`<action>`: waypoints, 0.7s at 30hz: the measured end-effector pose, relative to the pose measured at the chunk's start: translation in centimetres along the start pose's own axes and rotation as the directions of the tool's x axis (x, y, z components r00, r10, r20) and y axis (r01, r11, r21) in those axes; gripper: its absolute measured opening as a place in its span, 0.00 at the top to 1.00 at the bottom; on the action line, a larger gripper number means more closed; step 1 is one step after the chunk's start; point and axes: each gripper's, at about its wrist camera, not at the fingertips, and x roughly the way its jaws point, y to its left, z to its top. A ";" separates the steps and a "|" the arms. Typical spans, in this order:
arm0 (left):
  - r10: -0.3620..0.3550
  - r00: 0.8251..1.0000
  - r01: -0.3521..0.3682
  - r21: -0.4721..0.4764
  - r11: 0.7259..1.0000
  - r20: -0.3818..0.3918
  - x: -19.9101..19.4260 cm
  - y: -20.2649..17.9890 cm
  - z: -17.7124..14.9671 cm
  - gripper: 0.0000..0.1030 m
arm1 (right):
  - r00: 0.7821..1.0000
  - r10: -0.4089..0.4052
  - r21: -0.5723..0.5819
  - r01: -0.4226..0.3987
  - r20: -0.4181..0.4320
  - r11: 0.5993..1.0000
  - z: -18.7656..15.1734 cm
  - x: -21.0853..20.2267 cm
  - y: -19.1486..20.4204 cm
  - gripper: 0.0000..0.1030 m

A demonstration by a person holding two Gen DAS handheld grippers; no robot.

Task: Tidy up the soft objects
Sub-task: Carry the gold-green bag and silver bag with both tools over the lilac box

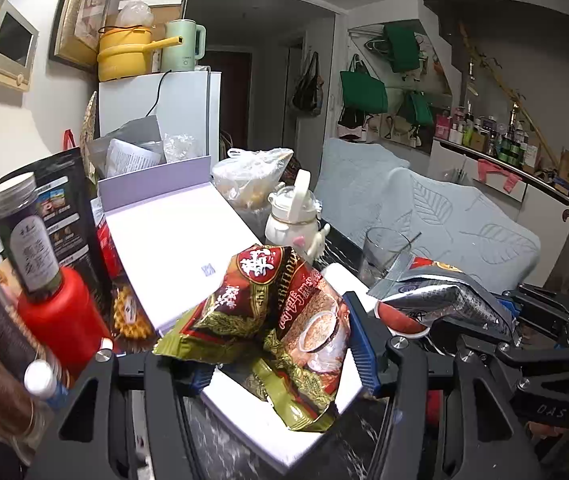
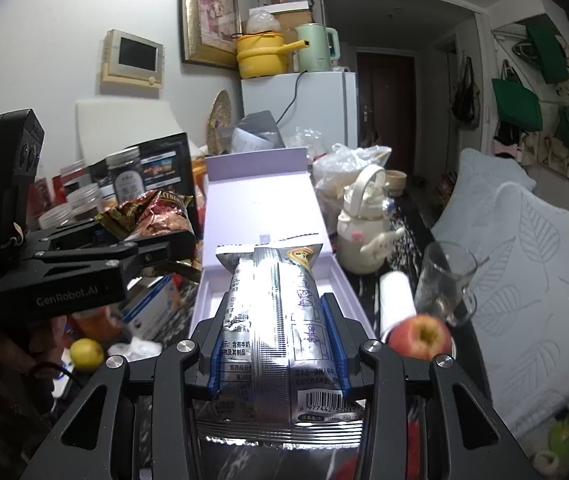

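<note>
Both packets are lifted clear of the cluttered table (image 2: 416, 216). The left gripper (image 1: 280, 344) has its blue pads pinching a red and green snack bag (image 1: 268, 320), which sags and crumples between the jaws above the white box (image 1: 172, 248). The right gripper (image 2: 278, 340) is clamped on a silver foil pouch (image 2: 268, 312), held lengthwise over the open tray of the same box (the lid stands upright behind).

Judged step: carrying both packets to the box. The box tray appears the likely receiving place.

To do it well: keep both grips firm, since foil is slippery and the bags deform. Bring each packet low over the tray before the jaws spread. Place one at a time, as the two grippers ride close together. Keep clear of the glass mug (image 2: 444, 280) and the apple (image 2: 418, 336) on the right.
</note>
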 end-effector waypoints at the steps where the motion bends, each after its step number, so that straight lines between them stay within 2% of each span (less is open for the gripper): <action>1: -0.002 1.000 0.002 0.000 1.000 0.001 0.6 0.1 0.3 0.46 | 1.000 0.002 0.000 -0.002 0.002 1.000 0.4 0.5 -0.2 0.61; 10: 0.027 0.999 -0.027 -0.008 1.000 0.018 4.4 1.5 2.4 0.46 | 1.000 -0.011 0.011 0.011 0.008 1.000 3.2 5.0 -1.8 0.61; 13: 0.063 0.998 -0.063 -0.005 0.998 0.027 5.8 2.1 2.6 0.46 | 1.000 -0.015 0.023 0.015 0.010 1.000 4.0 6.6 -2.3 0.61; 21: 0.124 0.992 -0.124 0.005 0.992 -0.018 9.9 3.5 2.4 0.46 | 1.000 -0.016 0.025 0.016 0.004 1.000 5.4 10.8 -3.1 0.61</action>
